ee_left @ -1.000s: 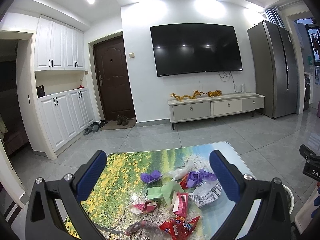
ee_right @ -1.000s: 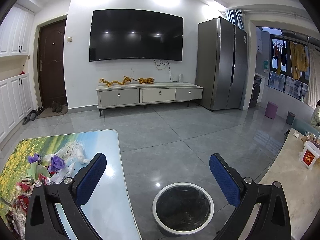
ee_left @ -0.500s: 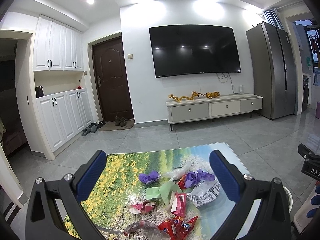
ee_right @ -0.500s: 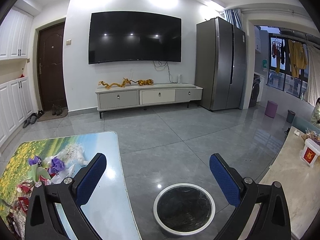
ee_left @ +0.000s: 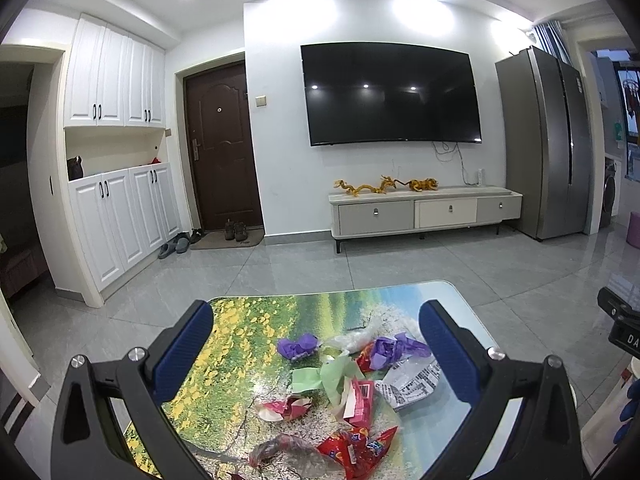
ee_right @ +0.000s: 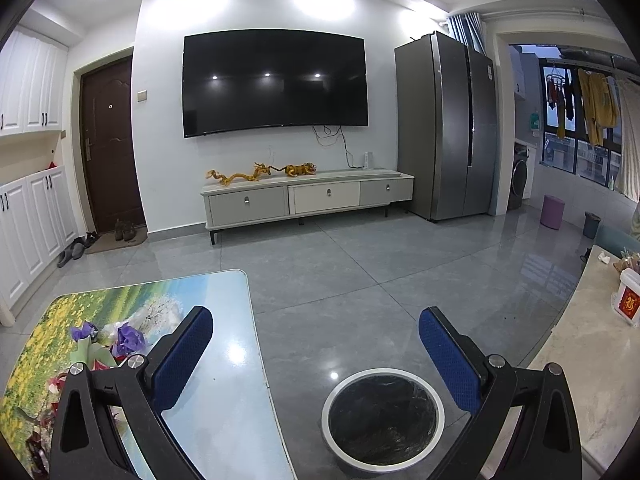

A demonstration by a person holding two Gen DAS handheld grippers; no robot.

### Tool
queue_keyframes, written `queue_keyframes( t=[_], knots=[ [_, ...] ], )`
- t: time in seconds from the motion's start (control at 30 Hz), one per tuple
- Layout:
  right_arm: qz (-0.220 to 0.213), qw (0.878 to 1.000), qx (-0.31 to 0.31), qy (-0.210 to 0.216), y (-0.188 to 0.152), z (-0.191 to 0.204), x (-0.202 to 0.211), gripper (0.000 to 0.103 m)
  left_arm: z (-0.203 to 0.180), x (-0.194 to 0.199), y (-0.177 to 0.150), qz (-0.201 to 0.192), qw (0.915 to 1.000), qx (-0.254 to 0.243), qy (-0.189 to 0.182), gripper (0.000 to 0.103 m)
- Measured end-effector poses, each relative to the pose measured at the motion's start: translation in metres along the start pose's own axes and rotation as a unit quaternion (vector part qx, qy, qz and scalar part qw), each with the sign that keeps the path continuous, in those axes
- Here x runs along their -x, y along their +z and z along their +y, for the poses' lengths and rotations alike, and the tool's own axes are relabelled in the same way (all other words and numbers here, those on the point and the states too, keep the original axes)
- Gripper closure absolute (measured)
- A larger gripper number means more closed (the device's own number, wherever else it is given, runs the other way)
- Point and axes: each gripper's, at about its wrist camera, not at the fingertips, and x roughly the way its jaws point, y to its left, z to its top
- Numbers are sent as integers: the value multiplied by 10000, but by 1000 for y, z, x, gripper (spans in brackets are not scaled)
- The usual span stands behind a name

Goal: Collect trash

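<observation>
A heap of trash lies on the picture-printed table: purple paper wads, green paper, a red packet, a red snack wrapper and a white printed wrapper. My left gripper is open and empty, held above the heap. My right gripper is open and empty, above the floor beside the table. A round bin with a white rim and black liner stands on the floor under it. The trash also shows at the left of the right wrist view.
A TV cabinet and wall TV are across the tiled floor. A fridge stands to the right. A marble-topped counter with a white box is at the far right. White cupboards line the left wall.
Both views have shifted slightly; the left gripper has edged a little over the trash. Both grippers stay open and empty.
</observation>
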Motion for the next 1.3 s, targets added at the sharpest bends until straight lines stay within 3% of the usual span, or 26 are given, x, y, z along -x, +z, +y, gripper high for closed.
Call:
queue_keyframes(
  t=[0.23,0.47,0.53,0.73,0.93,1.13,1.3],
  knots=[
    [166,9994,32,315,-3,3,-2,0,28,-5,-4,135,9998,82,85,0],
    [610,9904,259,1217,-12,30,-11,0,75,-12,-32,575,9981,121,179,0],
    [808,9838,331,1564,-16,40,-15,0,87,-12,-44,743,9971,99,147,0],
    [1544,9503,595,2638,-38,83,-28,14,109,-10,-92,1426,9897,18,-155,0],
    [2063,9131,1157,3321,-66,141,-24,26,112,-15,-141,2184,9737,282,-588,9],
    [2288,8876,1688,3625,-84,190,-19,27,115,-17,-167,2559,9615,507,-868,18],
    [2398,8822,1919,3569,-92,216,-30,39,116,-18,-172,2662,9567,592,-1019,30]
  ],
)
